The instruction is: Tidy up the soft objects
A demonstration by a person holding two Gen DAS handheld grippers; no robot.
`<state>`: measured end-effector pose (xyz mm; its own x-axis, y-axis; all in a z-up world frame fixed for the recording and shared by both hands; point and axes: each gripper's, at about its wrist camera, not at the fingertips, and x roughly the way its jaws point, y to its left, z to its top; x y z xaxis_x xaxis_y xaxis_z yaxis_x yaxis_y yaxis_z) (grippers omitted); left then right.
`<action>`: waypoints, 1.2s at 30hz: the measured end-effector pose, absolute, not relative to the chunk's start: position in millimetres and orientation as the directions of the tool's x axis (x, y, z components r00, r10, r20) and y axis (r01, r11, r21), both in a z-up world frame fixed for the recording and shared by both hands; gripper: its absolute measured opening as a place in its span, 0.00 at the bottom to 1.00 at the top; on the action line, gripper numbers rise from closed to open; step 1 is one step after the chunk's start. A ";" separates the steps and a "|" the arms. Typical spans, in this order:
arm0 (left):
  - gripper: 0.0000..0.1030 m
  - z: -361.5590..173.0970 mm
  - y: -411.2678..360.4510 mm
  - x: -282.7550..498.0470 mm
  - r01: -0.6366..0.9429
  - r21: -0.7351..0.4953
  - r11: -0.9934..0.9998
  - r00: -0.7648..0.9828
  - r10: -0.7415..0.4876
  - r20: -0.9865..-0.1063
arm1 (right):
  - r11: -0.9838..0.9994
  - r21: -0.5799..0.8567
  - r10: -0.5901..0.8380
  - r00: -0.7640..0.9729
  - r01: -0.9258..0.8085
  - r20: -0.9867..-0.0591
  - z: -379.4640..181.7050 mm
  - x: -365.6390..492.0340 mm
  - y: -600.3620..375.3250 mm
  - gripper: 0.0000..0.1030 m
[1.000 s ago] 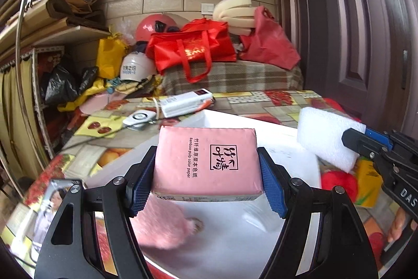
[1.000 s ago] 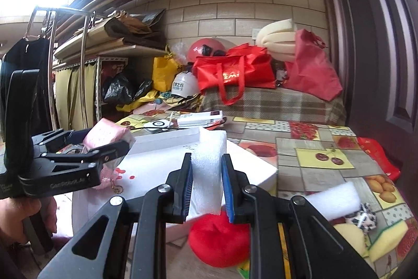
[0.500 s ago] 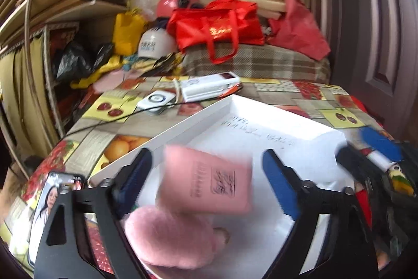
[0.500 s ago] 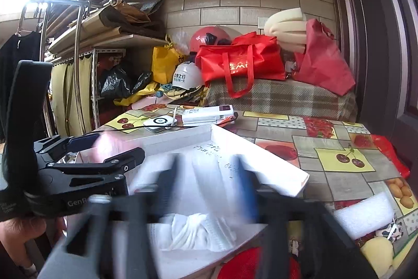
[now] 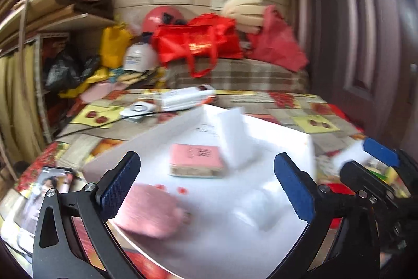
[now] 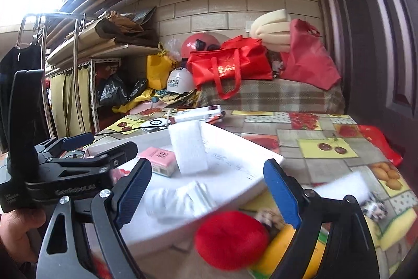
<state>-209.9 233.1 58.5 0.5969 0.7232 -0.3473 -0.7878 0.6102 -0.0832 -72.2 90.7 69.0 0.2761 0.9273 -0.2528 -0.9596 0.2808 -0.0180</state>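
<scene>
A white box (image 5: 282, 132) (image 6: 250, 164) holds a pink tissue pack (image 5: 194, 160) (image 6: 158, 157), a white foam block (image 5: 235, 137) (image 6: 188, 145) leaning next to it, a pink fluffy item (image 5: 146, 211) and a white folded cloth (image 6: 177, 200). My left gripper (image 5: 206, 187) is open and empty above the box's near side. My right gripper (image 6: 209, 192) is open and empty at the box's right edge; the left gripper (image 6: 86, 148) shows at the left of the right wrist view. A red pompom (image 6: 231, 238) lies below the right gripper.
Beside the box on the fruit-patterned tablecloth (image 6: 326, 148) lie another white foam piece (image 6: 344, 186), yellow sponges (image 6: 392, 226) and a small spotted toy (image 6: 376, 208). A phone (image 5: 49, 190) lies at the left. A white power strip (image 5: 185, 96) and red bags (image 5: 198, 43) sit behind.
Both grippers opened. The pink tissue pack dropped from the left gripper and the white foam block from the right gripper; both now rest in the box. Both grippers drew back.
</scene>
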 end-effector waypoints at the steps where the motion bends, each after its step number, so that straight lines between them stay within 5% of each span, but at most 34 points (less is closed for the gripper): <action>1: 1.00 59.5 226.6 -208.1 -0.773 -0.086 0.629 0.615 0.709 -0.345 | 0.294 -0.013 0.924 0.288 -0.956 -0.253 69.4 -67.2 81.9 0.85; 10: 1.00 56.9 139.0 -162.6 -0.366 -0.082 0.927 0.841 0.292 -0.456 | 0.554 0.150 0.816 0.500 -0.819 -0.289 70.2 19.4 -3.4 0.85; 17: 0.99 35.2 67.8 -102.6 0.029 -0.160 0.987 0.725 -0.131 -0.676 | 0.693 0.309 0.720 0.616 -0.651 -0.318 64.4 76.9 -50.6 0.85; 23: 0.99 13.3 14.1 -54.6 0.144 0.001 0.990 0.579 -0.083 -0.811 | 0.671 0.368 0.742 0.591 -0.644 -0.318 60.7 83.8 -55.0 0.85; 36: 0.99 9.8 3.5 -50.8 0.195 0.012 0.981 0.577 -0.104 -0.810 | 0.619 0.641 0.776 0.476 -0.454 -0.413 22.4 130.6 -80.6 0.85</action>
<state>-50.8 3.5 9.8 0.5771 -0.1042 -0.8100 0.1945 0.9808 0.0124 130.6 -80.6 22.4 0.4757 0.7765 -0.4133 -0.4542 0.6192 0.6405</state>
